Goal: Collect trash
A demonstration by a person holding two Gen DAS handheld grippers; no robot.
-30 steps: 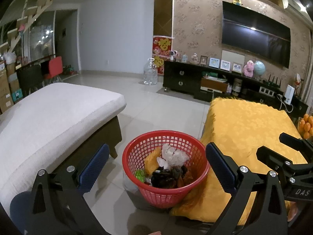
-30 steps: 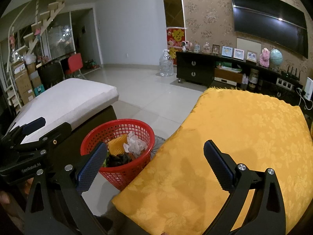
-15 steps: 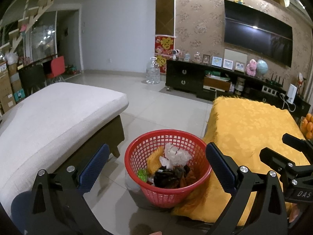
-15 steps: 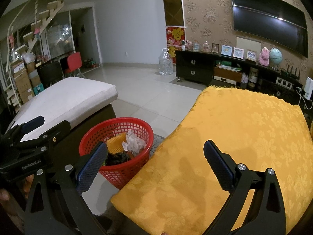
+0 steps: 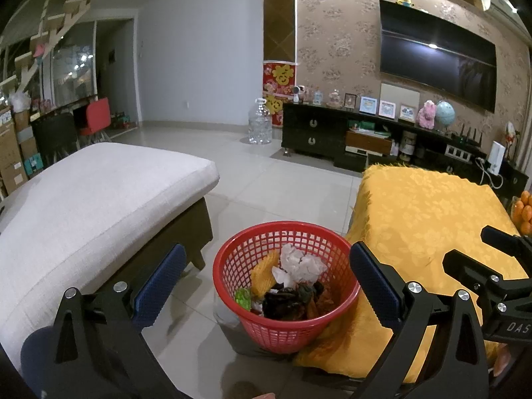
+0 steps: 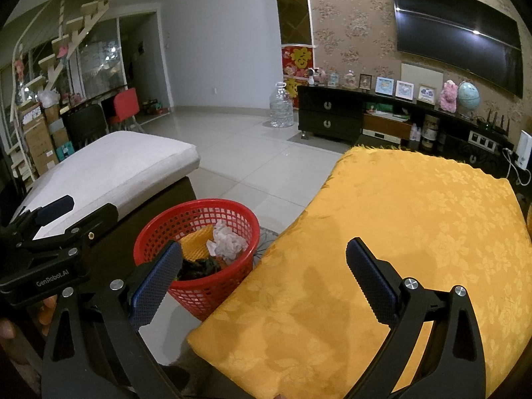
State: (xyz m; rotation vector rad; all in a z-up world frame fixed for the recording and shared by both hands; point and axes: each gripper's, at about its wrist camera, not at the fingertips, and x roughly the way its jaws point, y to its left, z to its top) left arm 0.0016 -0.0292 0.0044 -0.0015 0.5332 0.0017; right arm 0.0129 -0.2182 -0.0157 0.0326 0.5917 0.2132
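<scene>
A red mesh basket stands on the tiled floor between a sofa and a table. Inside lie crumpled white paper, a yellow wrapper, a green scrap and dark scraps. My left gripper hovers open above the basket with nothing between its fingers. My right gripper is open and empty over the near edge of the yellow tablecloth, just right of the basket. Each gripper shows at the side of the other's view.
A white-cushioned sofa lies to the left. The yellow-clothed table fills the right, with oranges at its far edge. A dark TV cabinet, a wall TV and a water jug stand beyond open tiled floor.
Both views have shifted slightly; the basket sits a little further right in the left wrist view. Both grippers stay open and empty.
</scene>
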